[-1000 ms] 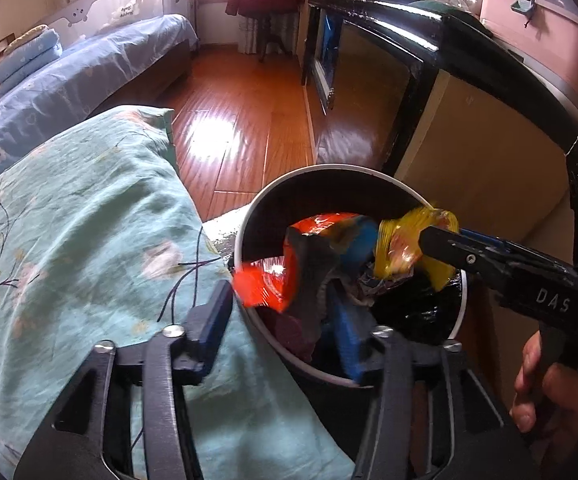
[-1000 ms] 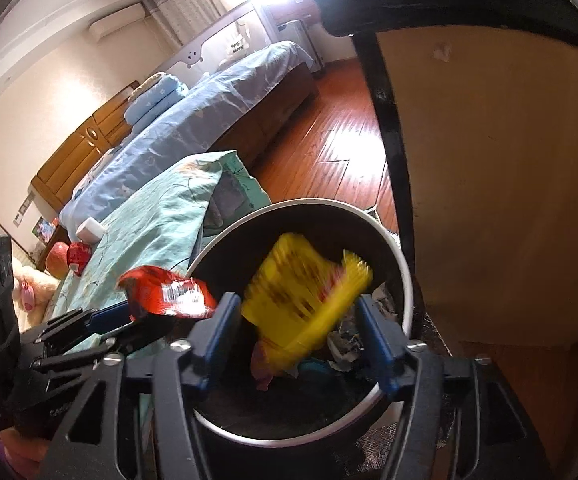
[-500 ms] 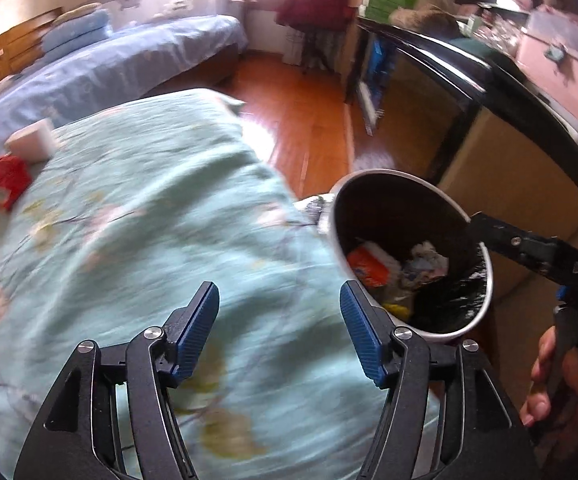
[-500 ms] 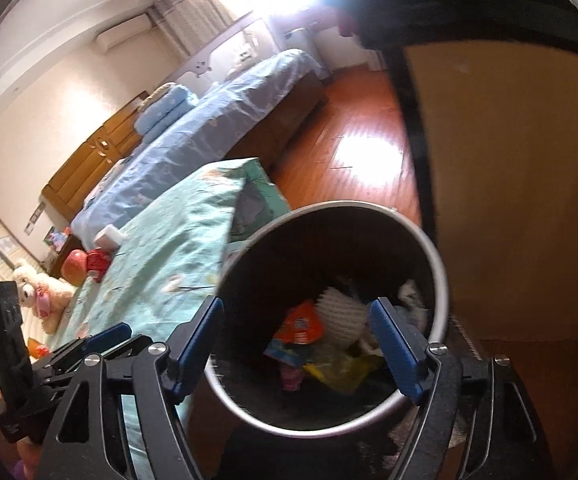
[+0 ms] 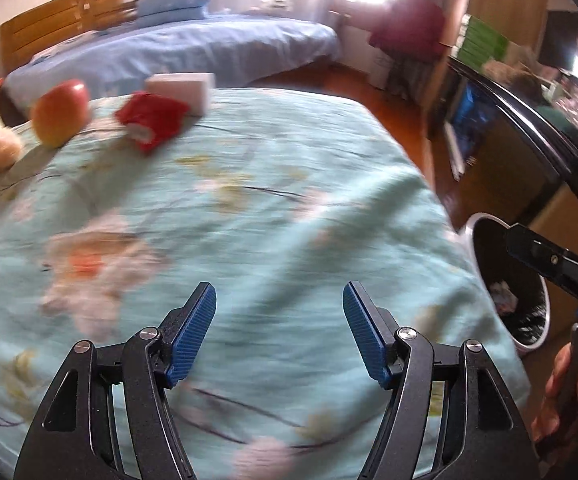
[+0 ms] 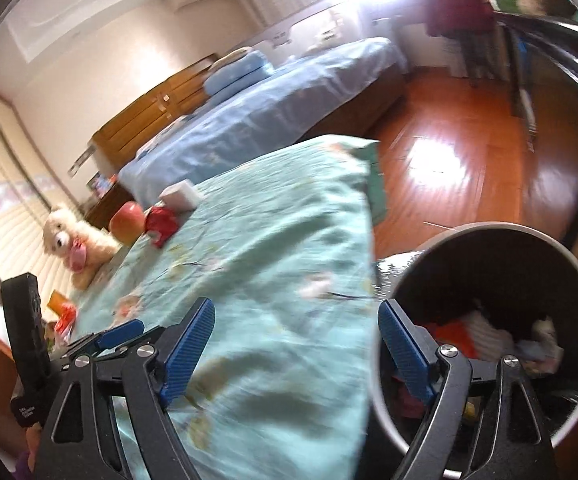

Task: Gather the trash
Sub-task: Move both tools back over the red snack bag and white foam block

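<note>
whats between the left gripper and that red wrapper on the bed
Only bare floral bedspread lies between the empty left gripper and the red wrapper, in the left wrist view. The apple sits beside the wrapper.

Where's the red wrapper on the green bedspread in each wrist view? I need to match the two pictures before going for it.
Left wrist: the red wrapper lies upper left, at the bedspread's far end, between the apple and the white block.
Right wrist: the red wrapper sits left of centre, again between apple and white block.
Shared landmark: the trash bin, beside the bed.
</note>
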The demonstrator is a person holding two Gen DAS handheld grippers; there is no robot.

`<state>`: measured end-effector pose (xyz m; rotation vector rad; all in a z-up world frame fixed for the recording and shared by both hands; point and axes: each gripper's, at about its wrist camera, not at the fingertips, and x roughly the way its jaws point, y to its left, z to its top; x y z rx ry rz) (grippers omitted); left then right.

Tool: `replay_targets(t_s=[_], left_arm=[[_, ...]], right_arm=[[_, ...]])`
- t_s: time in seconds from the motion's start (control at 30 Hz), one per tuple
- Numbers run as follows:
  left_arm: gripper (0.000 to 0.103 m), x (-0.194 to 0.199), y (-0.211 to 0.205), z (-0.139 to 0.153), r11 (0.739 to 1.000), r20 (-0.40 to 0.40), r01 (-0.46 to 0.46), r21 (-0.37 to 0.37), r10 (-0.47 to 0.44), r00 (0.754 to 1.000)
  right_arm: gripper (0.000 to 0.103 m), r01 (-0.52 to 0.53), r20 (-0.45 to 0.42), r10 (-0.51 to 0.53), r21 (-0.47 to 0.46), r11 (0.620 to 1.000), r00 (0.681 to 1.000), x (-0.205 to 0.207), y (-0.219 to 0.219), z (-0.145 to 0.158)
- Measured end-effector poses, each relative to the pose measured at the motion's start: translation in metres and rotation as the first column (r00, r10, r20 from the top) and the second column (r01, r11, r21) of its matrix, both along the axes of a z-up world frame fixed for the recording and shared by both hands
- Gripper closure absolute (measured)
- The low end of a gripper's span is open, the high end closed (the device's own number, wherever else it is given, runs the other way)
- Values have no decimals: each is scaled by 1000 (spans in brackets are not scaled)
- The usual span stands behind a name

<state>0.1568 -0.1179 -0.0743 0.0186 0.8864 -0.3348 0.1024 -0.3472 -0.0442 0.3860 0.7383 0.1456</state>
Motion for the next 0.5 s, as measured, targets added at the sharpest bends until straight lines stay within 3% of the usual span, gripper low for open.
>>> replay_targets(t_s=[0.5], left_arm=[[36,80,72,-5,985,-53,-168,-26,166,985]], right_arm=[[18,-188,-69,186,-25,982,980,113,74,-18]])
